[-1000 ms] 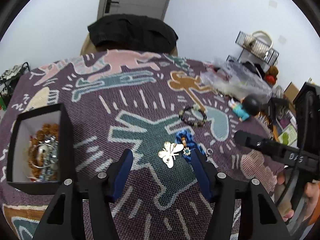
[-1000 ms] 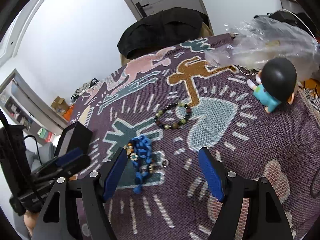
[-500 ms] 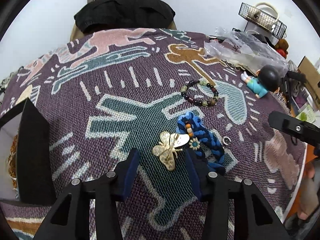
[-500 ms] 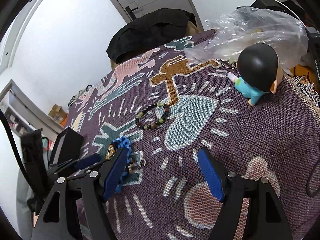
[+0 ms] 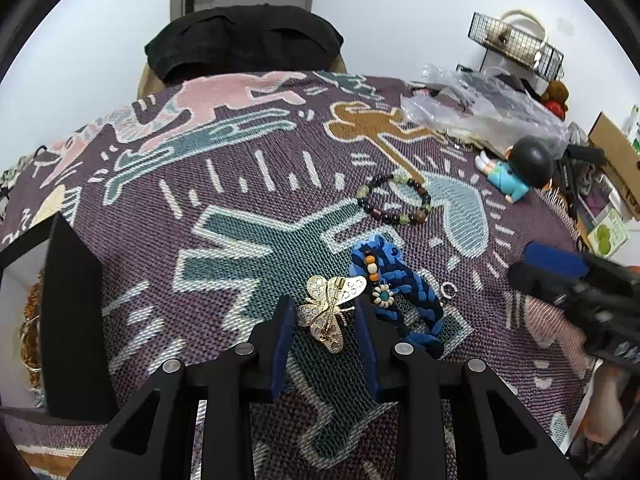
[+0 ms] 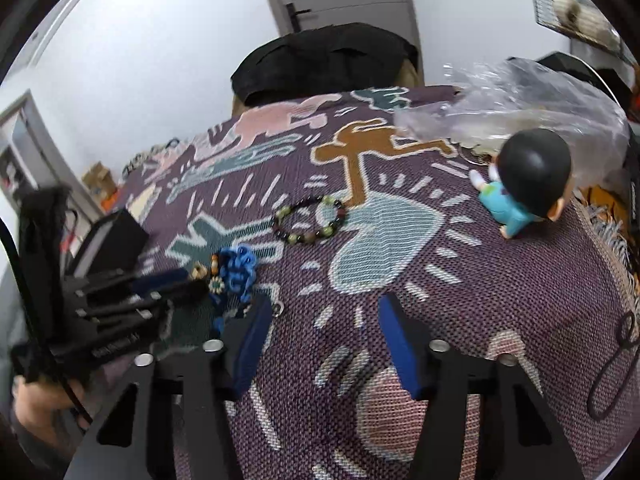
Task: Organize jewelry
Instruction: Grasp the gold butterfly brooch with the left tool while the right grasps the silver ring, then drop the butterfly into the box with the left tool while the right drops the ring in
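Both my tongs have been closing: left tongs now straddle one gold brooch ungripped, right tongs open over bare bench; one beaded bracelet beyond, black box at left edge
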A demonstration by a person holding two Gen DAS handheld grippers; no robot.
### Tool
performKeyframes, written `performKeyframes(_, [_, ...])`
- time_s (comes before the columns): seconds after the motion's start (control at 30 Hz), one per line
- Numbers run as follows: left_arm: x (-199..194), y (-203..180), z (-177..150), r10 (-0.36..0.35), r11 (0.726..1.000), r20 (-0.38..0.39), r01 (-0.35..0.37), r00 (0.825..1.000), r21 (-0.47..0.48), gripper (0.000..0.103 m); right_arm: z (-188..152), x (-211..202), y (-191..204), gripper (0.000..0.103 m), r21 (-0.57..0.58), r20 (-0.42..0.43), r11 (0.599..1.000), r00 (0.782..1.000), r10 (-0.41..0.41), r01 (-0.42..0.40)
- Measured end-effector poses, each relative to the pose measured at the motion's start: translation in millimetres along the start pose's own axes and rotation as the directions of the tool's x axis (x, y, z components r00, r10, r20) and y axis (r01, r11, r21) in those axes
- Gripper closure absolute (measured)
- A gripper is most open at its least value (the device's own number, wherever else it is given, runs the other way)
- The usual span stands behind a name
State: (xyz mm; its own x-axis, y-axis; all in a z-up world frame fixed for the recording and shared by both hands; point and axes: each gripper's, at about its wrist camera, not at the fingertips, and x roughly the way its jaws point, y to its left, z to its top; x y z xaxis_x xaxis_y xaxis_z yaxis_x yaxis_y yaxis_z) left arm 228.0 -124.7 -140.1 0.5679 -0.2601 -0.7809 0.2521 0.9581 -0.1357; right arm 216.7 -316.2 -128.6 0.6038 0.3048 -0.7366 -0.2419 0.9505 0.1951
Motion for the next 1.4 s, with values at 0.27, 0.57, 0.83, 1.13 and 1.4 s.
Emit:
performKeyframes(0.27, [-30.1, 17.4, 0.9, -0.003, 0.999, 0.063, 0.006, 0.998, -0.046, 0.071, -5.3, 12.2, 19.7, 0.062, -0.107, -0.029, 0.994, 0.999, -0.028, 0.025])
performKeyframes(0.57, [-60.5, 35.8, -3.9, -0.015, 0.995, 0.135, 0.028, 0.991, -0.098, 0.071, -8.3, 27.3, 42.1, 0.062, -0.219, -0.080, 0.975, 0.996, -0.047, 0.028])
performKeyframes(0.83, [-77.6, 60.6, -13.2, -0.010, 0.988, 0.174, 0.036, 0.985, -0.148, 0.071, -9.7, 43.5, 57.1, 0.071, -0.279, -0.095, 0.960, 0.994, -0.057, 0.028])
performKeyframes(1.13, [-91.9, 81.3, -22.4, -0.003, 0.981, 0.201, 0.042, 0.980, -0.190, 0.071, -4.4, 47.6, 57.2, 0.078, -0.273, -0.083, 0.962, 0.995, -0.050, 0.026])
performKeyframes(1.4, [-103.8, 88.5, -29.5, -0.003, 0.978, 0.222, 0.049, 0.975, -0.202, 0.071, 3.4, 51.2, 48.0, 0.089, -0.232, -0.084, 0.973, 0.996, -0.030, 0.010])
